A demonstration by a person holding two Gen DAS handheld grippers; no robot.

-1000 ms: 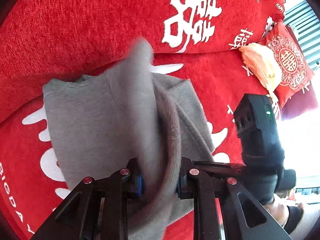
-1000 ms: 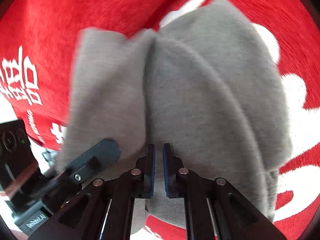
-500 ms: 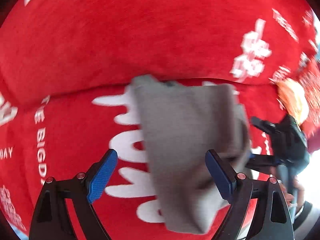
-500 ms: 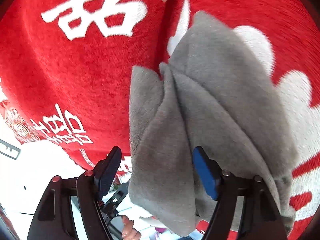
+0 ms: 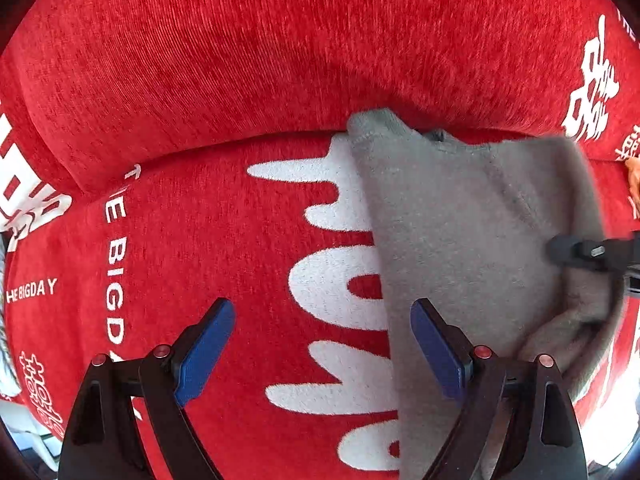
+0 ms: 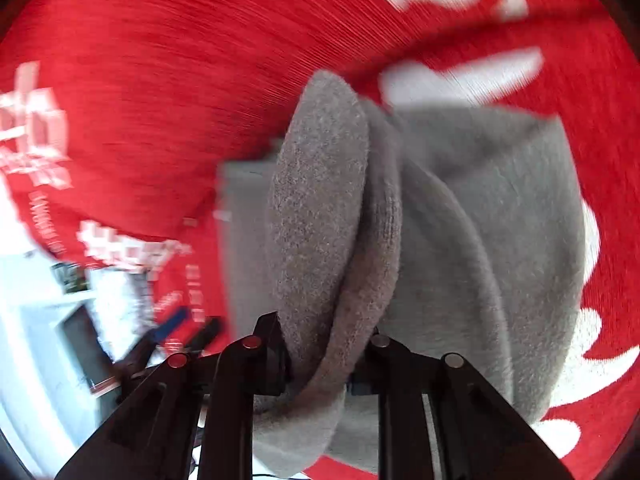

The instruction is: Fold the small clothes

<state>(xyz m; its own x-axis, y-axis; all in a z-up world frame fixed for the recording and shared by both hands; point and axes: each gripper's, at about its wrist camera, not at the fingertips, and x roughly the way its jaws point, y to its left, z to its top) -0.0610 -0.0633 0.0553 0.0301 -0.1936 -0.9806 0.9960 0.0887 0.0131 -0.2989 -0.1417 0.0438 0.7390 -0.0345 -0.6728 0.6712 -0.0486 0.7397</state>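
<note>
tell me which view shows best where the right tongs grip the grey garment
The right wrist view: the right tongs pinch a bunched fold of the grey garment close up. The left wrist view shows only one black fingertip at its right edge.

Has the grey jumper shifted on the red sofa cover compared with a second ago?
Yes. In the left camera view the grey jumper now lies further right, uncovering the white lettering on the red cover it previously hid.

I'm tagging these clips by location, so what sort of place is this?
Probably a home living room: a sofa under a red cover with white lettering, a grey garment lying on the seat.
</note>
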